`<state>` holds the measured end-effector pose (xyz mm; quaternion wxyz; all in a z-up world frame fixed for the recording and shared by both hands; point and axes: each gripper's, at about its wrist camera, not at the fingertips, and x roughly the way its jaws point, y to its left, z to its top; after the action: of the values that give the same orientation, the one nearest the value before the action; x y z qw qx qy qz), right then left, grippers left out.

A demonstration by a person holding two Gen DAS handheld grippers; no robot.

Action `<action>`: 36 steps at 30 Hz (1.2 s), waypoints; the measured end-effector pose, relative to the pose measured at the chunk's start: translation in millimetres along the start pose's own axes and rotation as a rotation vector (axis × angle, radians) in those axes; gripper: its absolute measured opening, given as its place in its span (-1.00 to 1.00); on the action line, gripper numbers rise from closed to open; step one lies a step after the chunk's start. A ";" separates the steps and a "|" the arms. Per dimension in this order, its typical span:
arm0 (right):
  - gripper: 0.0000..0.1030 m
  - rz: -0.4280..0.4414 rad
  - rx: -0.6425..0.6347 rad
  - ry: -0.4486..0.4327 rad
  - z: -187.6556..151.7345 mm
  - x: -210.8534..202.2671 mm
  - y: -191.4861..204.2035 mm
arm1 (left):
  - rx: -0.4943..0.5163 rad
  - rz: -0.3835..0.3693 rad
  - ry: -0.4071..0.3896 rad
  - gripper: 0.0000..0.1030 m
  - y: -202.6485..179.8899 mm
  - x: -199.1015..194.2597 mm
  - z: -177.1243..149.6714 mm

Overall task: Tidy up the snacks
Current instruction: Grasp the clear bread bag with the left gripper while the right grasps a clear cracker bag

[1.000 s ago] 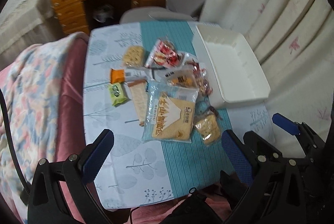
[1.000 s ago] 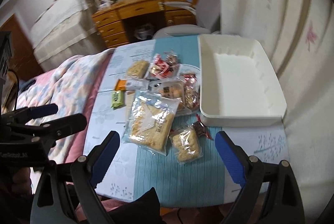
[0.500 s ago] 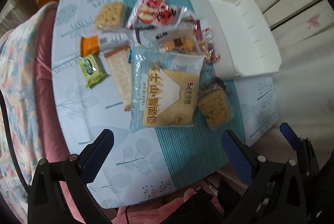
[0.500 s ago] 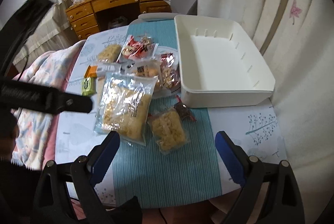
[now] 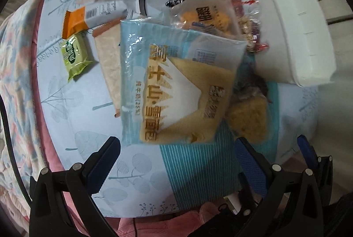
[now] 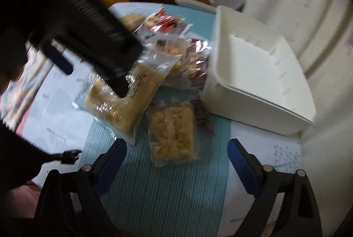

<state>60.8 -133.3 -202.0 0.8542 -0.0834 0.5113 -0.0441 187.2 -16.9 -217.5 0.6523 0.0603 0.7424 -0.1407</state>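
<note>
You've lowered your left gripper [image 5: 176, 157], jaws apart, toward the bread packet [image 5: 176, 91] ahead; white bin [image 6: 260, 82] empty, every snack remains.

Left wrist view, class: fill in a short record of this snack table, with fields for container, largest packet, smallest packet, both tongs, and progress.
container: white rectangular plastic bin, nothing seen inside
largest packet: pale blue bread bag with a mountain print, lying flat on the patterned tablecloth
smallest packet: green square wrapped snack, left of the pile
left tongs: open, above the bread bag, holding nothing
right tongs: open, holding nothing
progress: no snack in the bin yet
</note>
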 end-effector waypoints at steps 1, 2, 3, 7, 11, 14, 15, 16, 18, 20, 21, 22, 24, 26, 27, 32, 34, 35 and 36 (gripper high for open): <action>0.81 0.010 -0.009 0.006 0.1 4.6 0.2 | -0.004 0.006 0.006 0.98 -1.4 4.6 4.1; 0.81 0.020 -0.013 0.013 0.6 10.1 -0.4 | -0.008 0.013 0.011 0.98 -2.3 8.2 6.6; 0.81 0.028 -0.014 0.019 1.2 13.6 -1.4 | -0.016 0.024 0.019 0.98 -3.2 13.1 10.2; 0.81 0.064 -0.016 0.038 3.1 28.3 -3.4 | -0.050 0.052 0.038 0.98 -5.3 25.9 23.0; 0.81 0.092 -0.032 0.060 3.0 41.0 -2.2 | -0.064 0.069 0.057 0.98 -10.4 40.7 36.8; 0.81 0.112 -0.041 0.069 2.7 46.0 -2.8 | -0.067 0.076 0.071 1.00 -17.3 49.9 50.5; 0.81 0.114 -0.044 0.070 3.4 46.0 -3.1 | -0.067 0.080 0.073 1.00 -19.6 51.0 53.4; 0.81 0.116 -0.044 0.071 4.2 46.4 -3.6 | -0.065 0.085 0.073 1.00 -23.0 52.5 56.6; 0.73 0.130 -0.043 0.075 5.6 48.9 -4.2 | -0.060 0.087 0.074 1.00 -27.1 56.7 62.0; 0.64 0.146 -0.052 0.084 6.1 52.3 -2.7 | -0.064 0.081 0.079 1.00 -30.1 60.2 65.4; 0.60 0.152 -0.058 0.089 6.3 54.3 -1.6 | -0.069 0.073 0.084 1.00 -30.3 62.4 68.0; 0.58 0.156 -0.061 0.092 6.0 56.1 -1.0 | -0.077 0.058 0.087 1.00 -25.4 67.7 69.7; 0.55 0.163 -0.059 0.098 6.3 58.9 -1.3 | -0.088 0.045 0.094 1.00 -27.4 72.1 75.4; 0.51 0.168 -0.058 0.100 4.8 59.4 -1.3 | -0.084 0.042 0.098 1.00 -26.2 75.7 80.8; 0.45 0.168 -0.058 0.102 4.6 60.4 -2.0 | -0.083 0.043 0.099 1.00 -27.6 77.8 83.8; 0.26 0.172 -0.055 0.110 0.3 63.2 -5.9 | -0.080 0.065 0.086 1.00 -34.5 84.3 89.4; 0.23 0.178 -0.049 0.114 2.4 66.6 -11.5 | -0.082 0.068 0.078 1.00 -36.5 85.6 91.1; 0.21 0.181 -0.046 0.117 1.9 66.0 -12.1 | -0.083 0.067 0.073 1.00 -37.3 86.3 92.3; 0.18 0.185 -0.043 0.119 0.8 64.4 -11.6 | -0.084 0.068 0.068 1.00 -38.6 86.0 91.1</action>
<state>92.1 -155.0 -255.3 0.8208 -0.0516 0.5674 0.0409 251.1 -87.9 -307.1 0.6330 0.0628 0.7669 -0.0853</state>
